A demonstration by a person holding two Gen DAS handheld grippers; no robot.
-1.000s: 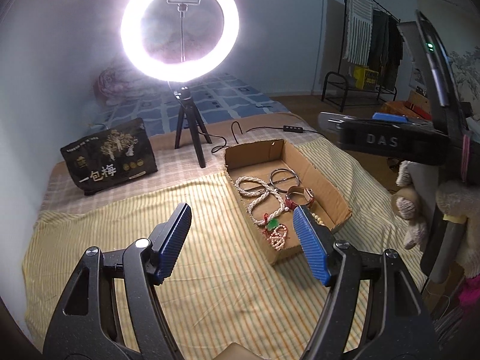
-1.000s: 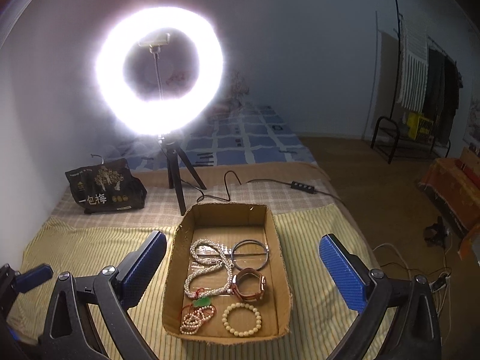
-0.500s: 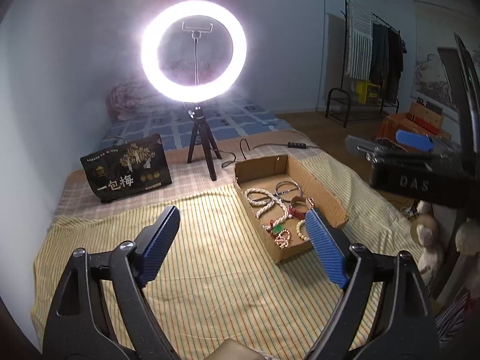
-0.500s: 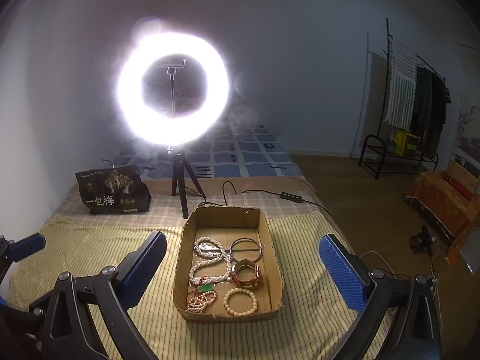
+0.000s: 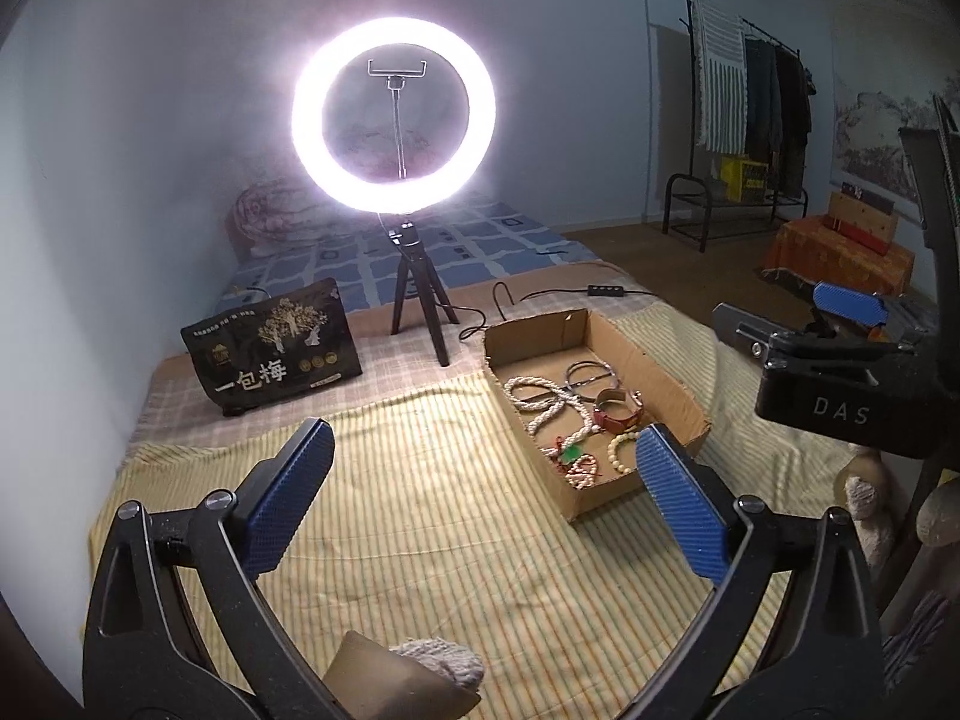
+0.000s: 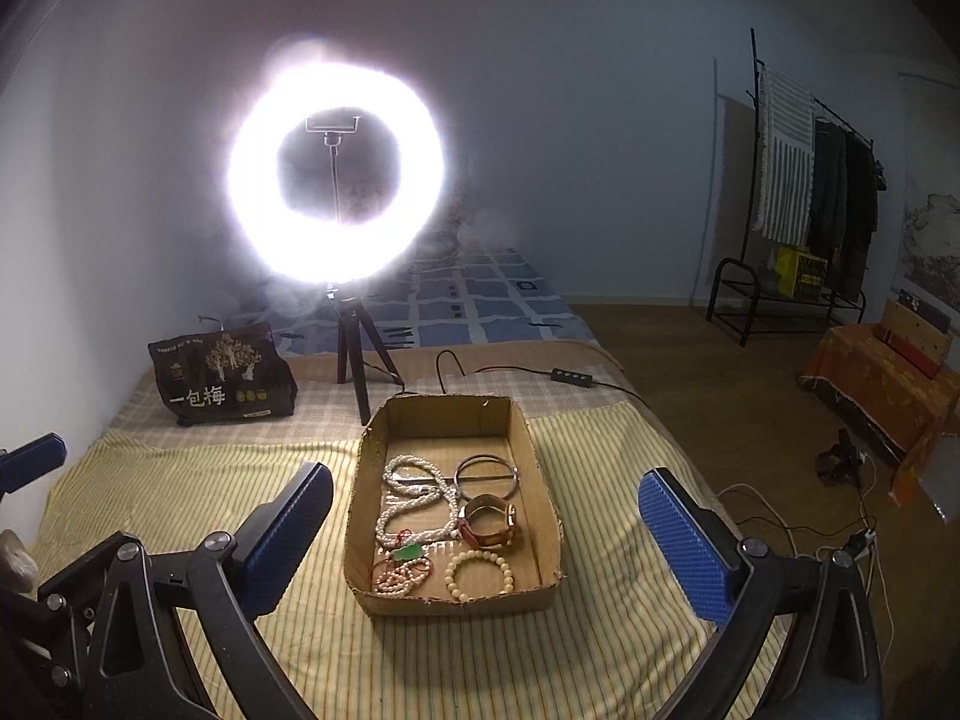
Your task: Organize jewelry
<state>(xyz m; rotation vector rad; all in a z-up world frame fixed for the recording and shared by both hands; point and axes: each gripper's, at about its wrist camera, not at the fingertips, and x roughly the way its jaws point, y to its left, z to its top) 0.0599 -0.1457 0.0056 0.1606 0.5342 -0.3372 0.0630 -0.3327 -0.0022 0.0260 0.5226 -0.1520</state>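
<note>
— While both tools hang above the striped cloth (image 6: 600,438), where does the jewelry sit?

— All inside the cardboard tray (image 6: 543,480). A white bead necklace (image 6: 414,501) lies toward its left wall, a metal bangle (image 6: 485,471) toward the far right, a red-strapped watch (image 6: 489,525) just nearer than the bangle, and a cream bead bracelet (image 6: 479,576) against the near wall.

— And the grippers?

— The right gripper (image 6: 483,534) is spread wide, its blue pads either side of the tray, holding nothing. The left gripper (image 5: 480,492) is also spread wide and empty, left of the tray.

— Anything behind?

— A ring light (image 6: 336,180) on its tripod stands beyond the tray's far wall, with a black bag (image 6: 222,378) to the tray's far left.
</note>
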